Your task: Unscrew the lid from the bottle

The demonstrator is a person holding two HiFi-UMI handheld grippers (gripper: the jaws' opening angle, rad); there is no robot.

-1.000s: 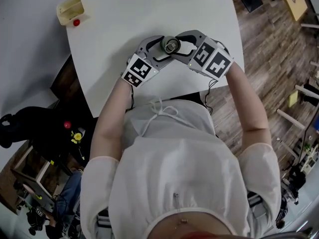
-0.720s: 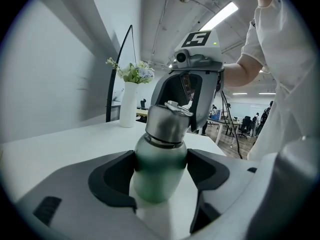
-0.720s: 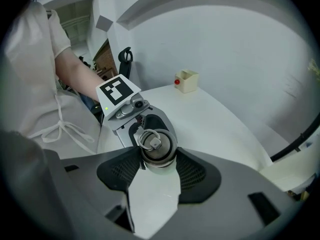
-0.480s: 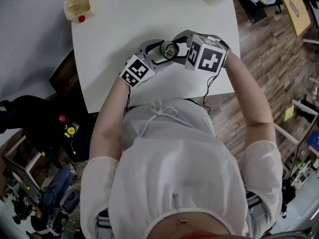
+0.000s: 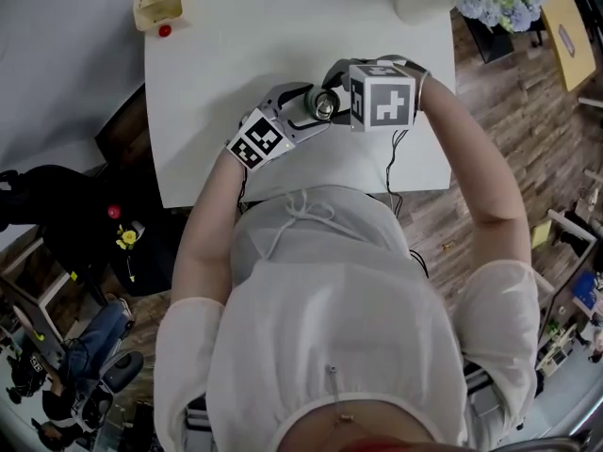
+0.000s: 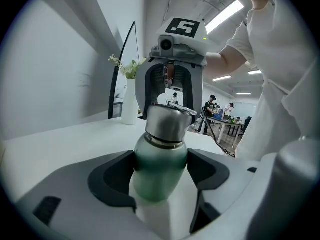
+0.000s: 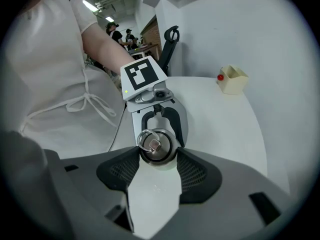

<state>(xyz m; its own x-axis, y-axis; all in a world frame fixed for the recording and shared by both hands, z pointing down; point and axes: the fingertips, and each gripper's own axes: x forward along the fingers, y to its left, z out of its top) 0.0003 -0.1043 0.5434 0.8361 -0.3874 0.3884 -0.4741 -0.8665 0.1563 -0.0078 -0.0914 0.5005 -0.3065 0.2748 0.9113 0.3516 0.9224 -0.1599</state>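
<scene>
The green bottle [image 6: 159, 171] sits between the left gripper's [image 5: 303, 113] fingers, which press on its body from both sides. Its steel lid [image 7: 154, 146], on the neck and topped by a small ring, is clamped between the right gripper's [image 5: 336, 102] fingers, which reach down from above. Well beyond both sets of fingertips, a yellow box [image 5: 158, 3] stands on the white table [image 5: 236, 55].
</scene>
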